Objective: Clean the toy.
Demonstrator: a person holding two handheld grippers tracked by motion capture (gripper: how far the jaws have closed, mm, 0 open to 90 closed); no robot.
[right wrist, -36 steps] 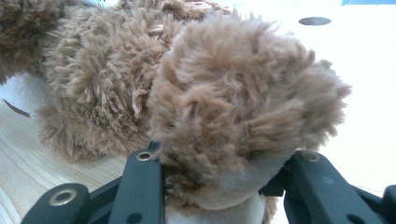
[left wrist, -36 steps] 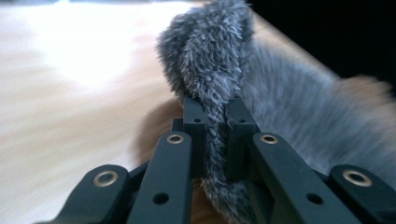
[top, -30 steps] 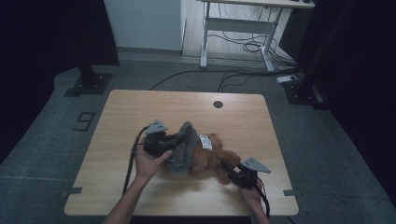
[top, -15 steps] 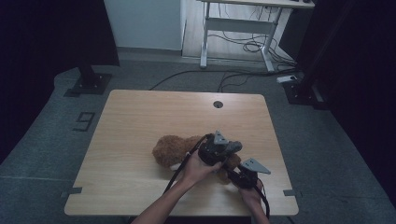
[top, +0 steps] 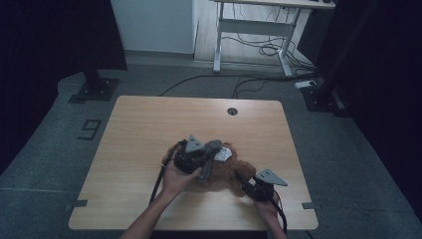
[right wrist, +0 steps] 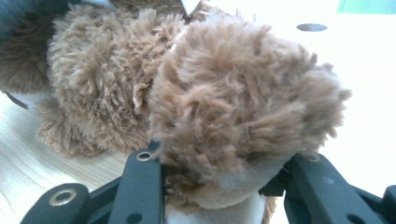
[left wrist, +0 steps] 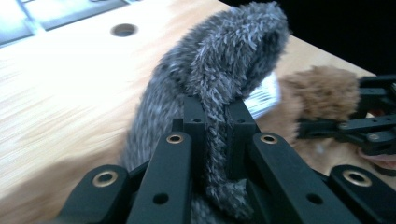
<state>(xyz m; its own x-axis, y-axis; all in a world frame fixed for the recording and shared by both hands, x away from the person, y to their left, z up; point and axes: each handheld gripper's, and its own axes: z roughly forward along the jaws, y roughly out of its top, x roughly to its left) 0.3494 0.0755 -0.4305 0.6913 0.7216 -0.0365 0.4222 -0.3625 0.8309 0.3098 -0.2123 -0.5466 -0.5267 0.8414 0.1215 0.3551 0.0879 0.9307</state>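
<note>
From the high view we're looking down on a light wooden worktop [top: 149, 129] with a round cable hole [top: 232, 111] near its far edge. A fluffy brown plush toy [top: 226, 172] lies toward the near side, roughly in the middle. Draped over its left part is a piece of fuzzy grey fabric [top: 213, 149], and a small white tag [top: 224, 155] pokes out just beside it. The left gripper [top: 199, 158] sits right on top of the grey stuff, while the right gripper [top: 245, 185] comes in low from the near right corner and meets the brown plush at its right end.

In the left gripper view we see the jaws pinched tight on a fold of that grey fabric [left wrist: 219, 93], which rises up between them like a hump. Behind it there's the white tag [left wrist: 264, 95], a bit of brown plush [left wrist: 322, 88], and the other gripper [left wrist: 369, 126] at the right edge, clamped on the fur. The worktop [left wrist: 70, 93] and the hole [left wrist: 123, 30] are farther back.

The right gripper view is pretty much all fur: a rounded brown limb of the plush toy [right wrist: 233, 107] is squeezed between the two jaws, which stand partway apart around it, a paler patch at its base. The rest of the body [right wrist: 93, 79] lies to the left on the worktop [right wrist: 364, 70].
</note>
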